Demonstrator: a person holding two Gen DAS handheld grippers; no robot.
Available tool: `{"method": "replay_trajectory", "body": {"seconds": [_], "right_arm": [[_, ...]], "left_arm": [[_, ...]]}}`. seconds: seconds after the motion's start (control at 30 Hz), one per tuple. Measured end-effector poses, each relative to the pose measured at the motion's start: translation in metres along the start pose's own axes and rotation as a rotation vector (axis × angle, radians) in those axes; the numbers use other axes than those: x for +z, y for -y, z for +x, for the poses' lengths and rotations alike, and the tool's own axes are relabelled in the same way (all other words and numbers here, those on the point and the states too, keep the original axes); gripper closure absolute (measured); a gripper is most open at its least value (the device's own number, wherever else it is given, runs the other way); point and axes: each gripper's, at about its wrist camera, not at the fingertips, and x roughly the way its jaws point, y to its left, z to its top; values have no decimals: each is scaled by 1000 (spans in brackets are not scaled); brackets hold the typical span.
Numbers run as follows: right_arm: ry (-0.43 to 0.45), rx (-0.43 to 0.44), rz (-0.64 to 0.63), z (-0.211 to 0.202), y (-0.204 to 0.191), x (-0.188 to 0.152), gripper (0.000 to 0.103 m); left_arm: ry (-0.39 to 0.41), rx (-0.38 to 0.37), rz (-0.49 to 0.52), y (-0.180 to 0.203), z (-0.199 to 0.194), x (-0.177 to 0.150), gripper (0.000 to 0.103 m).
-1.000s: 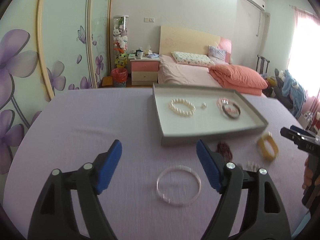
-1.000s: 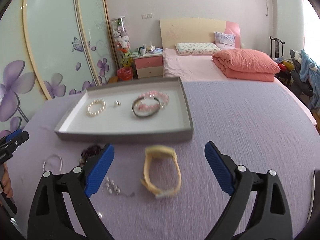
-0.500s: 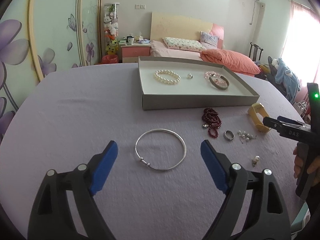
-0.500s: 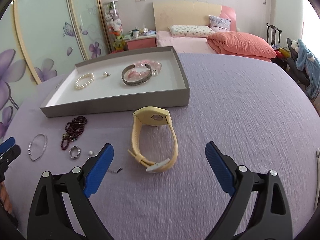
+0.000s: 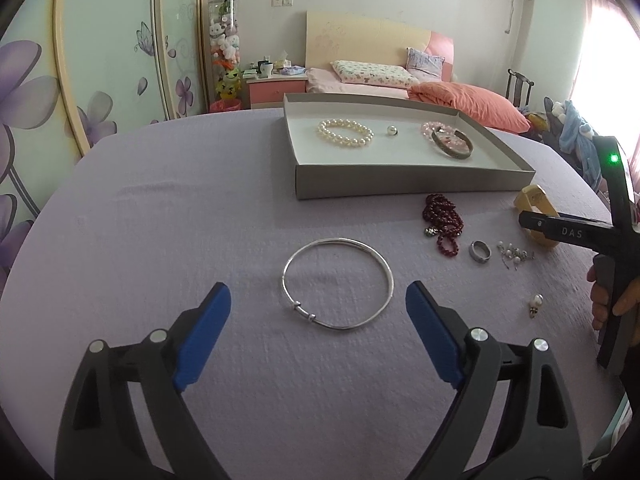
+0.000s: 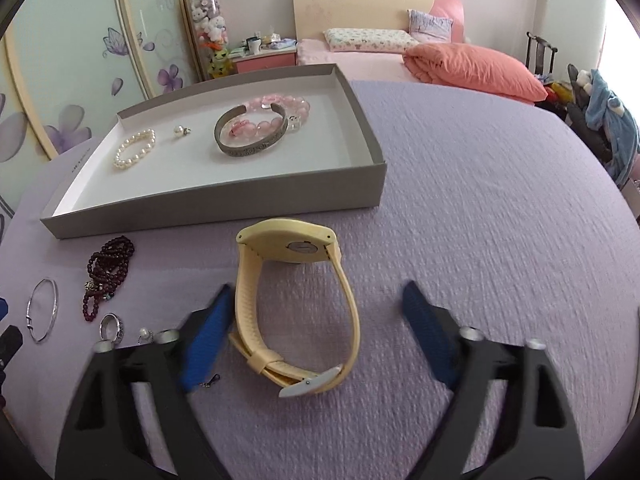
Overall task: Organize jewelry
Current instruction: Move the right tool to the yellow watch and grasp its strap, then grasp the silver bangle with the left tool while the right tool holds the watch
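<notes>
A thin silver bangle (image 5: 338, 284) lies flat on the lilac cloth (image 5: 180, 220). My left gripper (image 5: 318, 292) hovers low over it, jaws opening, one blue pad on each side and neither touching it. A yellow watch (image 6: 296, 240) stands on its strap in front of the grey tray (image 6: 240, 200). My right gripper (image 6: 318, 300) straddles the watch with its jaws closing. The left pad is almost against the strap and the right pad is still apart from it.
The tray holds a pearl bracelet (image 5: 345, 133), a pearl stud (image 5: 392, 131), a pink bead bracelet (image 5: 434, 127) and a metal cuff (image 5: 454, 146). On the cloth lie dark red beads (image 5: 442, 220), a ring (image 5: 480, 251), small earrings (image 5: 514, 254) and a pearl drop (image 5: 535, 304).
Both grippers have sunk towards the table. The bangle now lies between the left fingers, which spread slightly. The right fingers have narrowed around the watch.
</notes>
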Motion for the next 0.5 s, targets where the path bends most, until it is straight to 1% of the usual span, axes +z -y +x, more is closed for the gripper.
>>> {"method": "replay_trajectory", "body": {"seconds": [0.03,0.07,0.1,0.2,0.3,0.4,0.5], "right_arm": [[5,17,-1,-1,0,0,43],[6,34,-6,-3,0,1,57],[4,35,-5,-4,0,2,62],[-5,55,22,-5,4,3,64],[8,60,34,-9,5,3,65],[13,70,54,-12,9,4,65],[21,76,63,-16,10,6,65]], "left_arm": [[-2,-1,-5,-1,1,1,14],[-4,-3,-8,-1,1,1,14],[-6,-5,-10,-1,2,2,14],[-14,-13,-5,2,4,3,14],[-19,-13,11,6,7,3,7],[-31,-16,27,11,11,4,7],[-58,2,37,15,19,6,7]]}}
